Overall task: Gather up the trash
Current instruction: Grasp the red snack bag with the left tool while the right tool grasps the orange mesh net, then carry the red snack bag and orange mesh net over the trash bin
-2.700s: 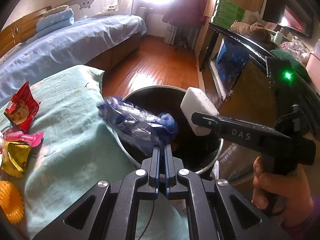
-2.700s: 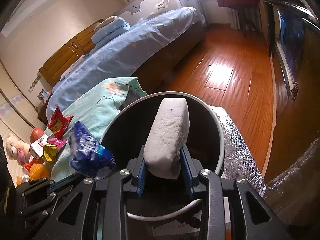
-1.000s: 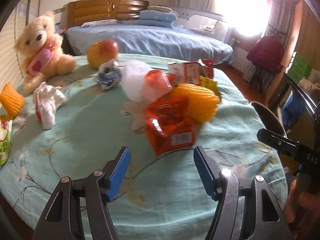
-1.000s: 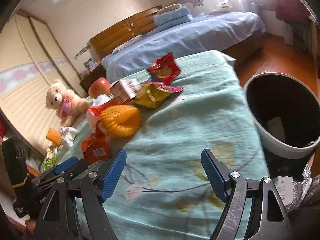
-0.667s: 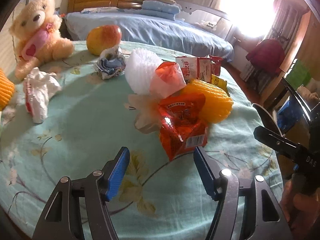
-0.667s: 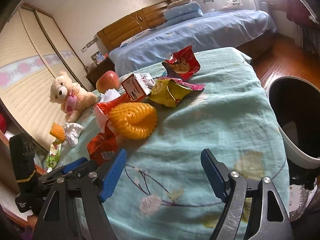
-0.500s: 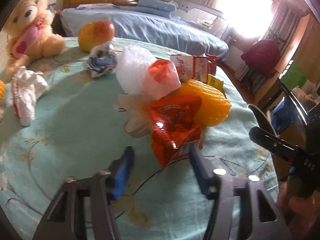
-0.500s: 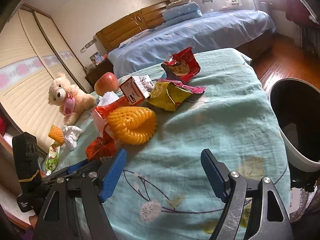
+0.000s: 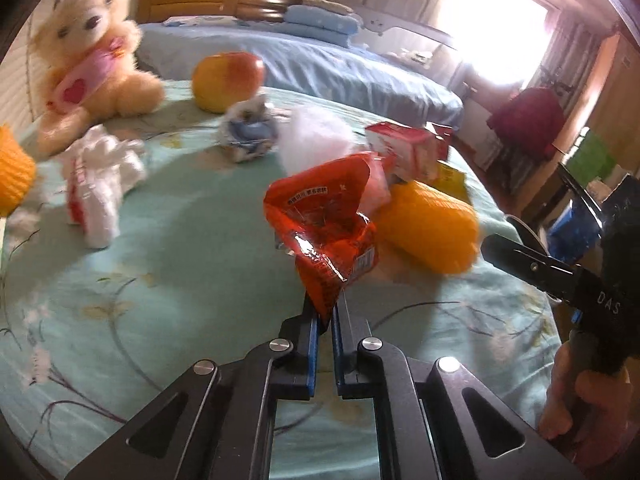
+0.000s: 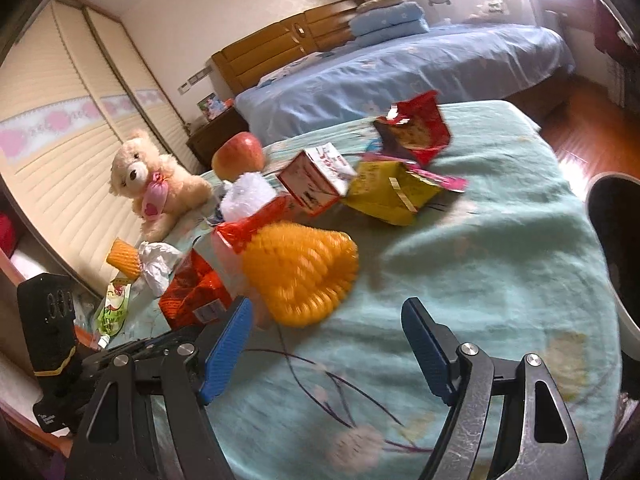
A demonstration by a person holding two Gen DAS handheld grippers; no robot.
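A: The left tool [image 9: 327, 312] had just been closing, and its blue pads were pinched tight on the bottom corner of the orange-red snack wrapper [image 9: 326, 232], the wrapper standing up off the green floral table [image 9: 160, 280].

B: And the right tool [image 10: 326, 344]?

A: Spread wide, nothing between the pads, hanging over bare cloth just short of the yellow foam fruit net [image 10: 300, 276]. From the left wrist camera that net lay just right of the gripped wrapper, touching it.

B: What did the right wrist view add?

A: The waste bin [image 10: 616, 248], dark inside with a white rim, at the table's right edge; the left view showed only a sliver of it. It also showed a yellow packet [image 10: 388, 196], a red snack bag [image 10: 416, 132] and a green pouch [image 10: 110, 312] at the near left edge.

B: And the left camera alone?

A: A crumpled blue-and-white wrapper [image 9: 248, 136] beside the apple [image 9: 226, 80]. It also caught the hand [image 9: 580, 396] gripping the right tool's handle. Both views showed the teddy bear [image 9: 90, 52], the small red-and-white carton [image 10: 316, 178], the white foam net [image 9: 316, 140] and crumpled white paper [image 9: 100, 184].
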